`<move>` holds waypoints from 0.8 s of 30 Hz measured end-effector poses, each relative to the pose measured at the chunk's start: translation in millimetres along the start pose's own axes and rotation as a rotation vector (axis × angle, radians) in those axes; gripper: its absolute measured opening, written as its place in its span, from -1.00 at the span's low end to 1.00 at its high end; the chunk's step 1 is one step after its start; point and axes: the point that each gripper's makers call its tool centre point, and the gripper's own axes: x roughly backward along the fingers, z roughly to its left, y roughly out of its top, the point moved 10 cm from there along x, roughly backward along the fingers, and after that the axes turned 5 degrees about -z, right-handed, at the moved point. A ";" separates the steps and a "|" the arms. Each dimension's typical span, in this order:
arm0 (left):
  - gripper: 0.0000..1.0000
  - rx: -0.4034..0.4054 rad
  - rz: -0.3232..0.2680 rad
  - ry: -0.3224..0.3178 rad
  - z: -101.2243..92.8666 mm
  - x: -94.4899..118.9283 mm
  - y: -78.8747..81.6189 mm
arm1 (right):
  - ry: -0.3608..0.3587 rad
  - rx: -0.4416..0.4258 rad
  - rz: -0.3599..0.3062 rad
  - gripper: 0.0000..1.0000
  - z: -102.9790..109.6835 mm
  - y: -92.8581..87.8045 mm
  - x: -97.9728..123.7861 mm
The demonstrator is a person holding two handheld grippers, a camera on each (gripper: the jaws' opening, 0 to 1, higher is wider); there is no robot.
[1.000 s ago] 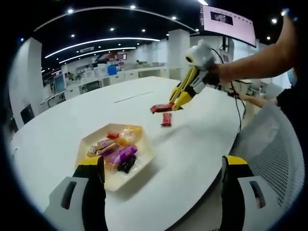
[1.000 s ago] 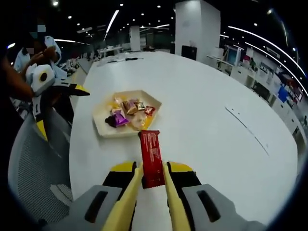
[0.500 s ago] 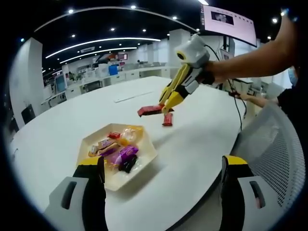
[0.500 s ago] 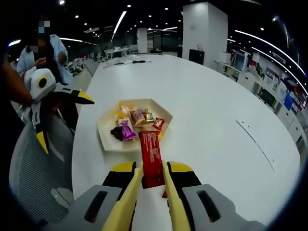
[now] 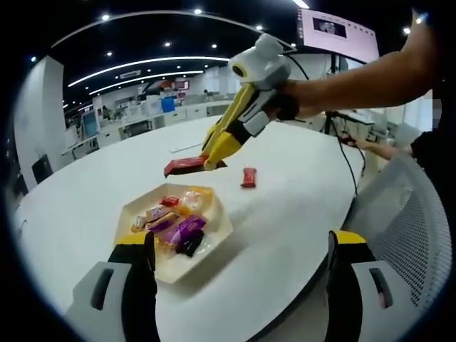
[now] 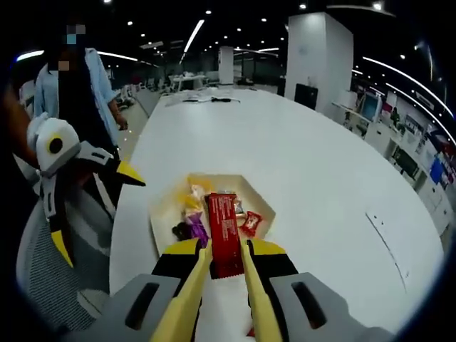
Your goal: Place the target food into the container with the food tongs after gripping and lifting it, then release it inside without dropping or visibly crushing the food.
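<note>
My right gripper (image 6: 222,267) is clamped on the red snack bar (image 6: 224,231), holding it in the air over the near edge of the cream tray (image 6: 267,208). The left gripper view has the bar (image 5: 184,167) just above and beyond the tray (image 5: 219,226), off the white table (image 5: 285,214). The tray holds mixed wrapped sweets (image 5: 174,224). A second small red packet (image 5: 248,177) lies on the table past it. My left gripper (image 5: 239,281) sits near the tray, jaws spread wide, holding nothing.
</note>
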 end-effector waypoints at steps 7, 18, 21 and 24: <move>0.94 0.003 -0.001 -0.006 -1.0 -0.1 0.3 | 0.022 0.026 -0.010 -0.53 7.5 16.7 -19.1; 0.94 0.006 -0.008 -0.005 -0.2 0.4 0.2 | 0.045 0.048 -0.030 -0.53 11.8 39.0 -38.0; 0.93 0.007 -0.008 -0.007 -0.6 0.5 0.5 | 0.050 0.053 -0.037 -0.53 13.5 43.9 -40.4; 0.93 0.006 -0.010 -0.007 -0.6 0.5 1.0 | 0.068 0.065 -0.050 -0.46 14.9 46.4 -42.6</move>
